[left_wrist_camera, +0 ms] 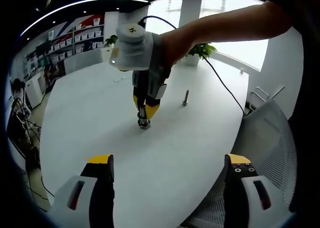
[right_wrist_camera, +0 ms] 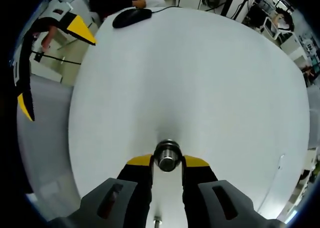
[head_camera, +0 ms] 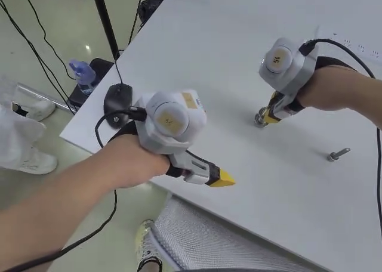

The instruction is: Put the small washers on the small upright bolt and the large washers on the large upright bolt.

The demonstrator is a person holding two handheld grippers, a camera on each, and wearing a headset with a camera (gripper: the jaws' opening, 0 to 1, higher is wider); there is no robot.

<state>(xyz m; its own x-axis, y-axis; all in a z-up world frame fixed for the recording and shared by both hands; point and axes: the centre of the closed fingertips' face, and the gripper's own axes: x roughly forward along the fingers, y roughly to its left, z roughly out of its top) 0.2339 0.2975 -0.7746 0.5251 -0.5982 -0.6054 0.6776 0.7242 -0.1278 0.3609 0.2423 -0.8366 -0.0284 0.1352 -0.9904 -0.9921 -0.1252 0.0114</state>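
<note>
The large upright bolt stands on the white table with washers stacked on it. My right gripper points down at it, and in the right gripper view its jaws press both sides of a large washer at the bolt's top. From the left gripper view the same gripper sits on the stack. The small bolt stands apart to the right. My left gripper hovers open near the table's front edge, holding nothing.
A black mouse lies at the table's left corner with its cable. A grey mesh chair sits below the front edge. A blue bottle stands on the floor. A white power strip lies at the far right.
</note>
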